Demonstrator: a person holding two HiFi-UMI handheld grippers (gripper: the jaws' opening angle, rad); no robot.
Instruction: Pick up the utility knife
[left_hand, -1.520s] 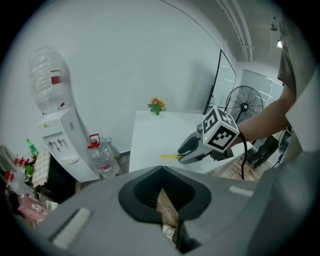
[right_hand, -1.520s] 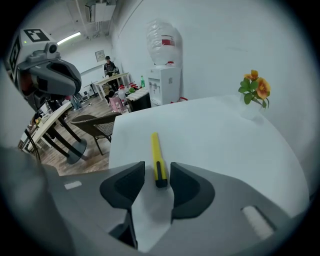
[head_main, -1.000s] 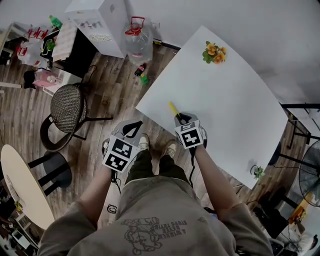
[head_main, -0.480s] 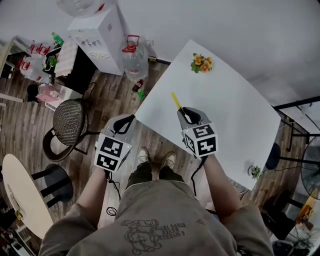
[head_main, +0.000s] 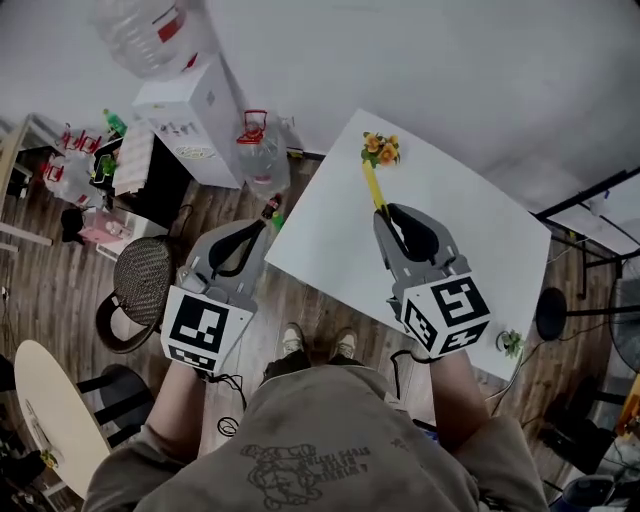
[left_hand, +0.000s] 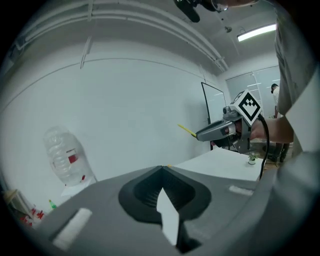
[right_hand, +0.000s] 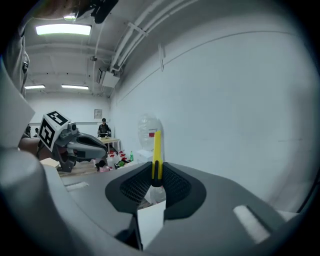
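Above the white table (head_main: 450, 250), a person standing at its near edge holds two handheld grippers out in front, and the pick-up looks all but complete. The right gripper (head_main: 388, 212) hangs over the table's near-left part with its jaws clamped on one end of the yellow utility knife (head_main: 372, 185). The rest of the knife juts out beyond the fingertips, well clear of the tabletop and pointing toward the bunch of orange flowers (head_main: 380, 148) at the table's far corner. The right gripper view shows the slim handle pinched upright between the ribbed pads (right_hand: 170, 182). The left gripper (head_main: 262, 226) is off the table's left edge, over the wood floor, with its jaws closed tip to tip on nothing.

Because the knife is gripped at one end only, it would probably swing if the squeeze slackened. The step seems to call for steady pressure, a level wrist and a slow lift. The free end should stay pointed away from the body and the empty gripper apart from it.
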